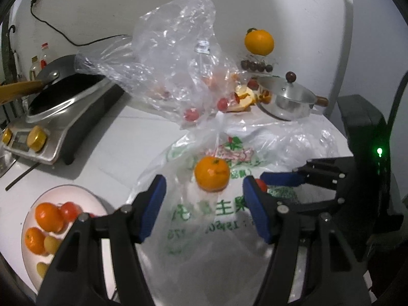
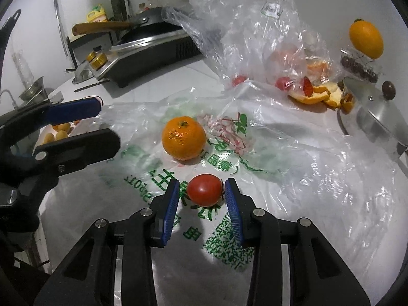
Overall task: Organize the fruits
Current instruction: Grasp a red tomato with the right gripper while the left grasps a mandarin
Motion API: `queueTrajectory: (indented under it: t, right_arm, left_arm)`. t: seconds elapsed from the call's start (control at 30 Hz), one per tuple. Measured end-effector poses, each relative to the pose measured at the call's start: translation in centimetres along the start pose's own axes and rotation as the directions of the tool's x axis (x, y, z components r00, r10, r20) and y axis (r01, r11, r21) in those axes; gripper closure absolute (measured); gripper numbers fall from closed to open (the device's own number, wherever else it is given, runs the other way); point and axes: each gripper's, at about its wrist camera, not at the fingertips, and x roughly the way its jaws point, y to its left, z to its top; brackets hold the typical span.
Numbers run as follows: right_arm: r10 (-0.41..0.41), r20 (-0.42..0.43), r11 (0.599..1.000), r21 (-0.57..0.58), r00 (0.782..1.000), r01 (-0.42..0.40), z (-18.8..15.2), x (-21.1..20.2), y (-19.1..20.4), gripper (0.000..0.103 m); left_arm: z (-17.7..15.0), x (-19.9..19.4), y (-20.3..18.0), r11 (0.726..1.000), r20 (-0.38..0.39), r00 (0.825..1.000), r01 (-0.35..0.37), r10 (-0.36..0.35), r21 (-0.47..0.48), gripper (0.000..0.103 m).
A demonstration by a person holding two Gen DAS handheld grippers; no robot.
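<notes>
A tangerine [image 1: 212, 173] [image 2: 184, 137] lies on a flat white bag printed in green [image 1: 216, 211] [image 2: 255, 153]. My left gripper [image 1: 204, 200] [image 2: 102, 125] is open, with the tangerine just beyond its blue fingertips and nothing between them. My right gripper [image 2: 202, 191] [image 1: 265, 182] is shut on a small red tomato [image 2: 204, 190] close above the printed bag, nearer than the tangerine. At the left stands a pink plate [image 1: 63, 188] with tangerines, a red tomato and small yellow fruits. A crumpled clear bag [image 1: 173, 51] [image 2: 255, 25] behind holds more small red fruits.
An induction cooker [image 1: 58, 127] with a dark pan [image 1: 66, 84] stands at the back left. A steel pot with a lid [image 1: 293, 99] [image 2: 374, 117] is at the back right, beside orange peels [image 2: 318, 94], a box of dark cherries [image 1: 256, 66] and a large orange [image 1: 258, 42].
</notes>
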Motion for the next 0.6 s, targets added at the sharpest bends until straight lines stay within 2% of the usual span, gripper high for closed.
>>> queueTrajectory:
  t: [0.1, 0.17, 0.33, 0.43, 0.6]
  right_arm:
    - [0.019, -0.002, 1.0, 0.005, 1.0, -0.019, 0.2, 0.2, -0.2, 0.065]
    - [0.023, -0.007, 1.0, 0.004, 1.0, -0.023, 0.2, 0.4, -0.3, 0.071]
    - [0.034, -0.008, 0.999, -0.001, 0.999, -0.034, 0.2, 0.4, -0.3, 0.071]
    - [0.009, 0.001, 1.0, 0.005, 1.0, -0.009, 0.0, -0.1, -0.7, 0.071]
    - [-0.003, 0.02, 1.0, 0.03, 1.0, 0.003, -0.4, -1.0, -2.0, 0.071]
  left_arm:
    - [0.4, 1.2, -0.1, 1.0, -0.016, 1.0, 0.004, -0.004, 0.007, 0.039]
    - [0.7, 1.8, -0.2, 1.0, -0.025, 1.0, 0.0, 0.001, 0.011, 0.039]
    - [1.2, 3.0, -0.9, 0.999, -0.035, 0.999, -0.004, 0.005, 0.041, 0.039]
    - [1.3, 3.9, -1.2, 0.999, -0.057, 0.998, -0.008, 0.011, 0.05, 0.039]
    - [1.9, 5.8, -2.2, 0.992, -0.109, 0.993, -0.02, 0.034, 0.124, 0.039]
